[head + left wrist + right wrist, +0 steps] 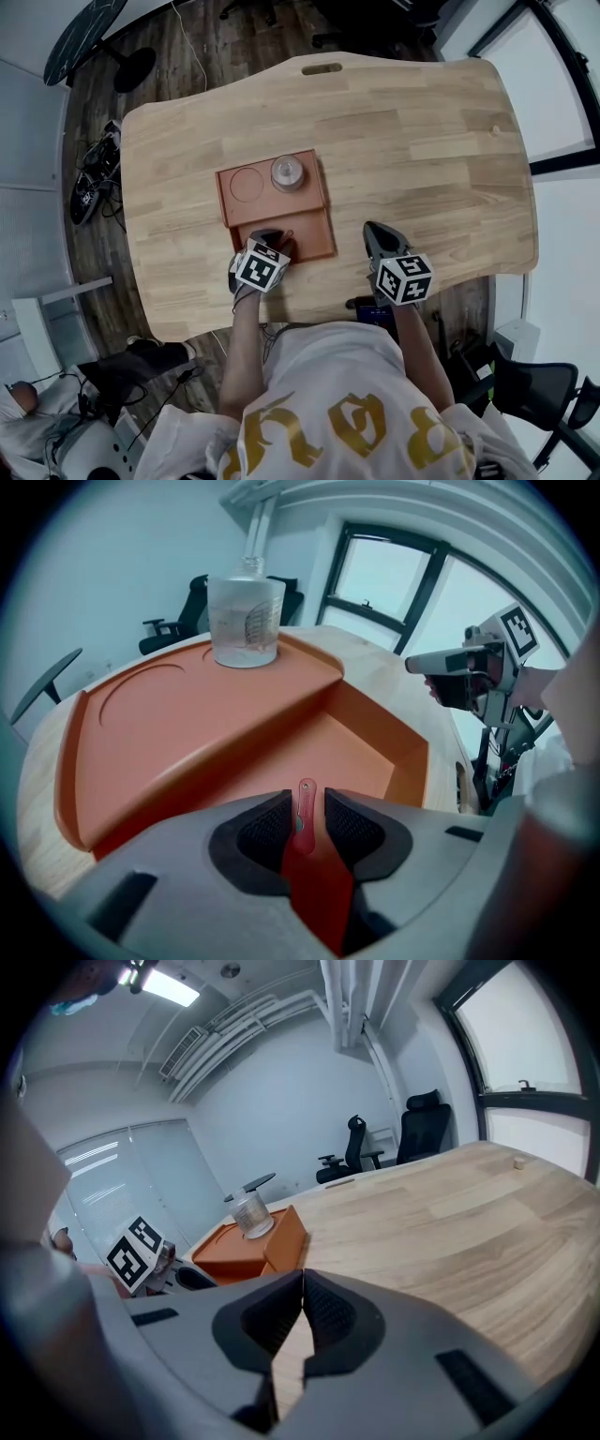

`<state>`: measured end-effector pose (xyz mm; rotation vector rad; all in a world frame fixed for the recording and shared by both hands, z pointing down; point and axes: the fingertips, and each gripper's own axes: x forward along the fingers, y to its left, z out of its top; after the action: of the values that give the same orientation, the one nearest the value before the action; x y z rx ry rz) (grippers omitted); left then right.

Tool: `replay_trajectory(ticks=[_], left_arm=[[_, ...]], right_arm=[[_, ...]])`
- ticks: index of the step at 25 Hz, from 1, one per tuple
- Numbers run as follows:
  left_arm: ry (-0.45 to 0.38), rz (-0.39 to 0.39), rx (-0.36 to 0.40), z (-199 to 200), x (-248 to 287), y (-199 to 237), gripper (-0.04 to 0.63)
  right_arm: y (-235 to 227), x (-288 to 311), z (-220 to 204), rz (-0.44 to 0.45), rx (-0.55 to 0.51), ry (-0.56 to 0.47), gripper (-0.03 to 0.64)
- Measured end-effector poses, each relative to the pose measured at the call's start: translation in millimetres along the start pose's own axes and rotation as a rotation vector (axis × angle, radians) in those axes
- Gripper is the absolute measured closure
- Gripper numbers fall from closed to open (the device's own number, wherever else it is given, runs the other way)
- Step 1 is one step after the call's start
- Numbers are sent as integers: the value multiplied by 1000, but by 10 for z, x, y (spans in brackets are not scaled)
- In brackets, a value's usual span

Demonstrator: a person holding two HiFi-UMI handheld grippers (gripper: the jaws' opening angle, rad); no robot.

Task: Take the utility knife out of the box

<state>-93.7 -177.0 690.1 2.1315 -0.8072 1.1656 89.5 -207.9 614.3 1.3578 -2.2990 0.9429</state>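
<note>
An orange box (317, 199) lies in the middle of the wooden table, with a raised shelf at the back and a deeper compartment (356, 752) at the front. My left gripper (273, 241) reaches into that front compartment. In the left gripper view its jaws (305, 819) are shut on a red utility knife (306, 803), whose tip pokes out past the pads over the compartment floor. My right gripper (376, 235) hovers over bare table to the right of the box, shut with nothing in it; its pads (323, 1309) touch.
A clear glass cup (288, 172) stands on the box's raised shelf, beside a round recess (247, 184). The table (422, 141) has a handle slot (322, 67) at its far edge. Office chairs and cables are on the floor around it.
</note>
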Motion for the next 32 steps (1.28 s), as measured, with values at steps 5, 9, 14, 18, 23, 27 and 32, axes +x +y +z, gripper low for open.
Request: replay_trajectory(ticks=[5,9,14,18,23,27,32], left_arm=[[50,58,89,-54,62,16,480],[51,100,114,-44,77,51,508],[36,103,104,-32,58,64,524],[31,123,113,-55,58,61,537],[20,125,107,-30,52,76,537],[-25,154,127,77,-23,93,537],[-58,136,99,143,-48,56,537]], right_arm=[[-6,-9,14,8,20,-8,606],[-19,4,6,8,22,-3,605],[12,-3,25,13,20,-4,604],[33,-22,9,17,14,-6,606],[-32,-53,67,2,21,-20,606],[-55,-82,90,-4,24,-25,604],[-25,-97,96,2,16,-27,605]])
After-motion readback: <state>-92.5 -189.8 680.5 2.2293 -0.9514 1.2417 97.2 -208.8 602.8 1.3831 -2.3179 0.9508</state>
